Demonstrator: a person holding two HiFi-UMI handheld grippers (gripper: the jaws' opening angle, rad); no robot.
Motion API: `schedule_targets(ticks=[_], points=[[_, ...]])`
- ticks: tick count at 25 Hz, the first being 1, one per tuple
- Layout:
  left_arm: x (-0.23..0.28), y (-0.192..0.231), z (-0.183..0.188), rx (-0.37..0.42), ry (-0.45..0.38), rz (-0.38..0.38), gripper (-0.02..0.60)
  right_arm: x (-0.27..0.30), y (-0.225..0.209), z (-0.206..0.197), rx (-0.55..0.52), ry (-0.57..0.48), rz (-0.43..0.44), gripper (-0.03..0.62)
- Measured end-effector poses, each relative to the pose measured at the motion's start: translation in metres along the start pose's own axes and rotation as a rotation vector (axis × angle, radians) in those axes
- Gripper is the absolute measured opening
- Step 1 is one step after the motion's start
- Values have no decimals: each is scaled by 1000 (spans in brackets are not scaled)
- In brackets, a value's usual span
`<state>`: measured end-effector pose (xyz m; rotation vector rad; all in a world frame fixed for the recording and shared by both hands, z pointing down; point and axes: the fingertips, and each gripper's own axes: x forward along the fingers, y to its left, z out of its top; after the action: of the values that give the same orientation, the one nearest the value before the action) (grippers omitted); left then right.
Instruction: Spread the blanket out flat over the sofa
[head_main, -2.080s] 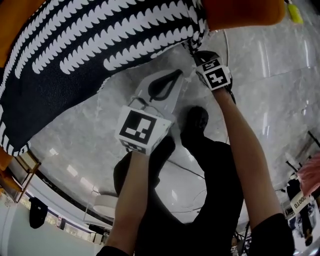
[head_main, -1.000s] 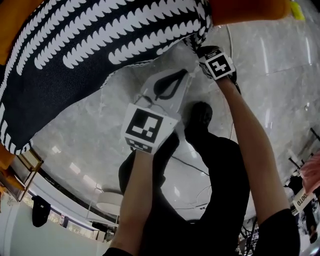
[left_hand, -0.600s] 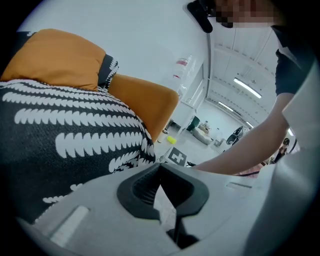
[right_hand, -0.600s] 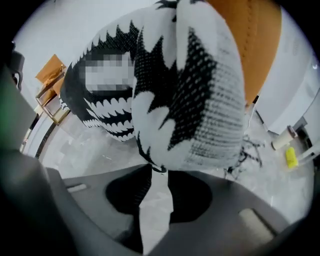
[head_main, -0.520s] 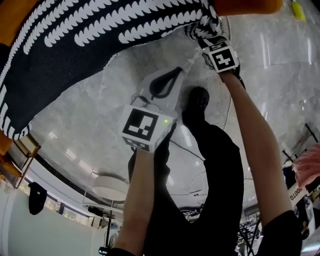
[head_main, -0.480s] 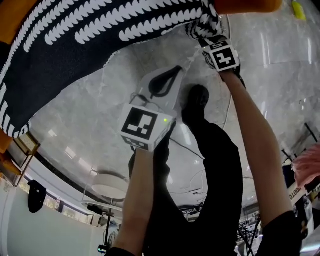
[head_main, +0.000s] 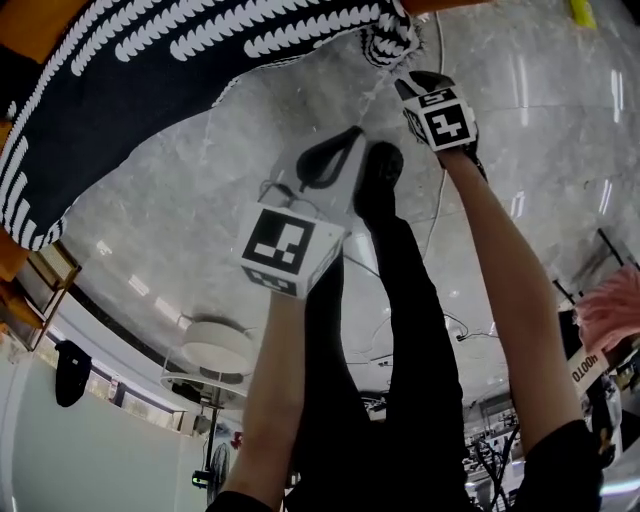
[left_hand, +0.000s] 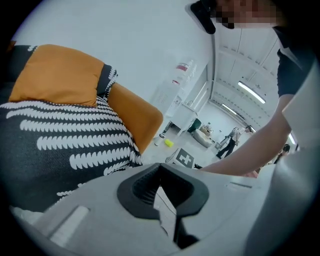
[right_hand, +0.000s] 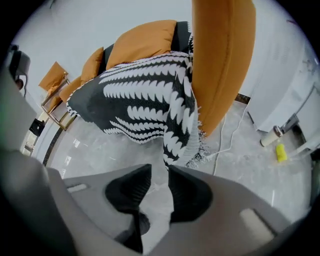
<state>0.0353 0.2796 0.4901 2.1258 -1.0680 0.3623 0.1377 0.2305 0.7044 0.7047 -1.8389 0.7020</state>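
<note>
The black blanket with white leaf stripes (head_main: 150, 70) lies draped over the orange sofa (right_hand: 225, 60). Its fringed corner (right_hand: 177, 140) hangs down over the sofa's front beside the armrest. My right gripper (right_hand: 160, 172) is open just below that corner, with only floor showing between its jaws. In the head view the right gripper (head_main: 405, 82) sits a little under the corner (head_main: 388, 38). My left gripper (head_main: 352, 135) is shut on nothing, out over the floor and away from the blanket. In the left gripper view the left gripper (left_hand: 160, 167) points toward the blanket (left_hand: 65, 145) and an orange cushion (left_hand: 55, 75).
The floor is glossy grey marble (head_main: 160, 240). A white cable (right_hand: 235, 135), a yellow object (right_hand: 281, 152) and a white bottle (right_hand: 272, 135) lie right of the sofa, next to a white cabinet (right_hand: 295, 90). A wooden rack (right_hand: 52, 95) stands at the left. The person's shoe (head_main: 380, 175) is between the grippers.
The right gripper's jaws have come apart and let go of the blanket corner, which now hangs free. Both grippers have drawn back a little from the sofa.
</note>
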Motion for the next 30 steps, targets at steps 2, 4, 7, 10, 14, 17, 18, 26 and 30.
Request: schedule_targets(ticks=[2,4,7,10,14,17,18,26,30], points=[[-10,-14,9,12,13,4,11,-22,2,1,4,-5,1,114],[-27,-22,19,31,18,25,11,-45,8,8,-1,-18,3,114],[-59,-40,37,35,18,44,11,-86,20,10,-48,-11,-14,114],[-98,-69,57,45,17,38,11,-134,33,5,-100,5,-43,113],[-125,-89,90,85,1,46,11,-187,36,22,-134,-21,-57,114],[-130,-95,117,90,-29,57,11,-217,31,43,-189,-60,-53,114],[-134,-100,123,92,-32,56,11,-229,33,47,-203,-71,-51,114],[-180,-159,166,132,-62,46,11,-335,73,80,-376,-172,-77,110],[-202,-188,185,120,-84,41,11,-389,95,88,-489,-214,-94,91]])
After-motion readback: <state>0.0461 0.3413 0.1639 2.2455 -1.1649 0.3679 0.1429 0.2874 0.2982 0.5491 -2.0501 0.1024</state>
